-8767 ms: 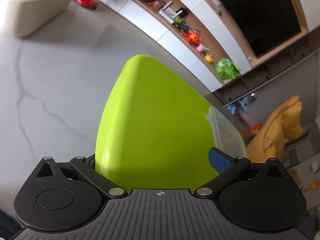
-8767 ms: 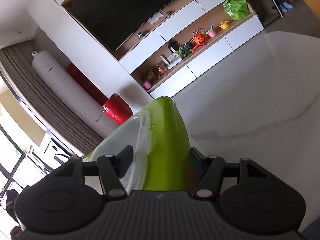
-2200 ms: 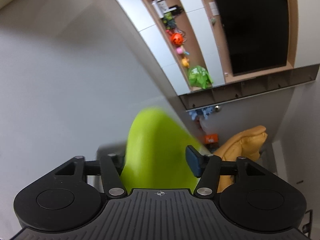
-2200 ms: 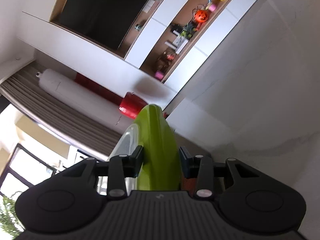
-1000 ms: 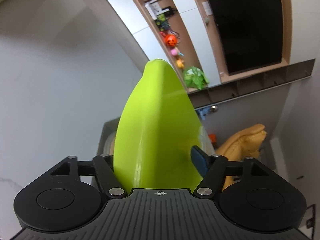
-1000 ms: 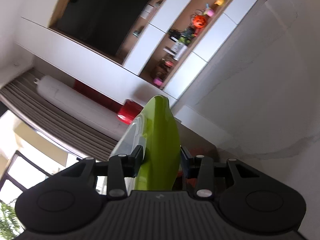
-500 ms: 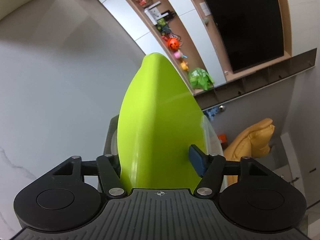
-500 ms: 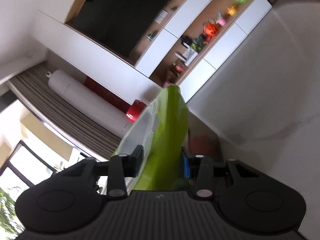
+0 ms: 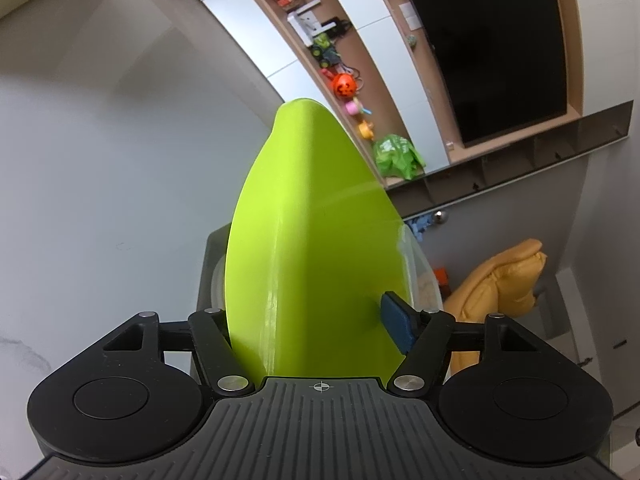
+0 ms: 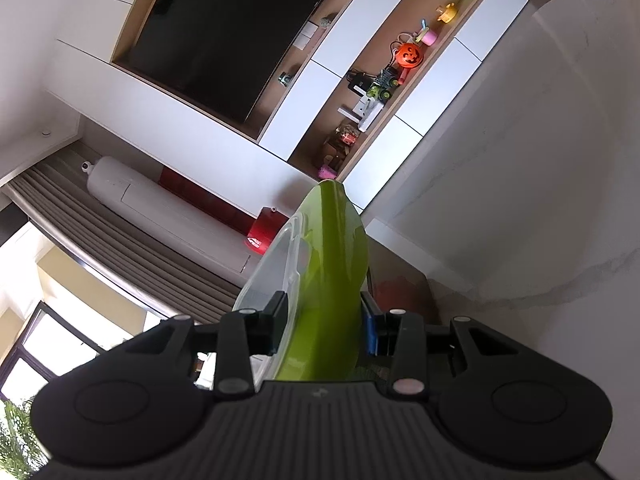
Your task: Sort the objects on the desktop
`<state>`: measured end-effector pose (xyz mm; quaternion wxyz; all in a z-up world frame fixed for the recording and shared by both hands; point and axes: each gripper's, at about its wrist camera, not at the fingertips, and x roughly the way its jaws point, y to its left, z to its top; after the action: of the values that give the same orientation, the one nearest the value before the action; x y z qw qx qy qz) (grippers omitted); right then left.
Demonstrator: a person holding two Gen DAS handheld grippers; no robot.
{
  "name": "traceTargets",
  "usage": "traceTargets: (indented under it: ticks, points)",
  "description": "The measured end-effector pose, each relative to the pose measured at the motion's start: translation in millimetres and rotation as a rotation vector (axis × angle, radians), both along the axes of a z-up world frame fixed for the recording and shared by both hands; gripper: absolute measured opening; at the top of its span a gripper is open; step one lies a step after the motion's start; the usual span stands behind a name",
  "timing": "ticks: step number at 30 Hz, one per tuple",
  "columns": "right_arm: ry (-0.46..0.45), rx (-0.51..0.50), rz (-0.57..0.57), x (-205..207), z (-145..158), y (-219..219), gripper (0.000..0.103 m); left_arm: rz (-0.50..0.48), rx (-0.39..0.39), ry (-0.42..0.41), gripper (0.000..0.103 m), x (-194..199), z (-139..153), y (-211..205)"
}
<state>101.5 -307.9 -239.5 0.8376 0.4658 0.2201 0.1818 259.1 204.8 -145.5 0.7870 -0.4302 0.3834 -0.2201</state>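
Observation:
A lime-green lid (image 9: 308, 240) on a clear plastic box (image 9: 416, 264) fills the middle of the left wrist view. My left gripper (image 9: 308, 320) is shut on one end of it. In the right wrist view the same green lid (image 10: 332, 280) with the clear box (image 10: 268, 272) beside it stands on edge between the fingers. My right gripper (image 10: 324, 320) is shut on the other end. The box is held above the white marble table (image 10: 540, 200). What is inside the box is hidden.
A grey box (image 9: 210, 256) sits under the held box, with something red in it (image 10: 394, 288). A wall unit with toys on a shelf (image 9: 344, 84) and a dark TV (image 10: 240, 32) stands behind. A yellow armchair (image 9: 500, 280) is at right.
Both grippers have tilted and swung with the green-lidded box still held. The grey box has come into view under it over the last seconds.

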Motion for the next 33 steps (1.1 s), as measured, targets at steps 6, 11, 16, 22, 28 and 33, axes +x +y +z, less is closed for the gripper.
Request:
traceTargets:
  ticks: [6, 11, 16, 22, 28, 33]
  points:
    - [-0.007, 0.011, -0.019, -4, -3, 4, 0.040, 0.000, 0.033, -0.013, 0.076, 13, 6, -8]
    - [-0.019, 0.005, -0.031, -8, -3, 5, 0.040, -0.001, 0.017, -0.017, 0.074, 14, 5, -7]
    - [-0.058, -0.027, -0.081, -12, 4, 5, 0.040, -0.009, -0.009, -0.048, 0.067, 14, 18, -10]
    - [-0.075, -0.017, -0.102, -14, 7, -3, 0.040, -0.012, 0.091, -0.071, 0.070, 17, 28, -28]
    - [-0.063, -0.042, -0.089, -15, 4, -2, 0.042, -0.006, 0.112, -0.058, 0.071, 1, 21, -29]
    - [-0.062, -0.042, -0.092, -11, 5, -2, 0.041, 0.001, 0.095, -0.055, 0.071, -12, 20, -31]
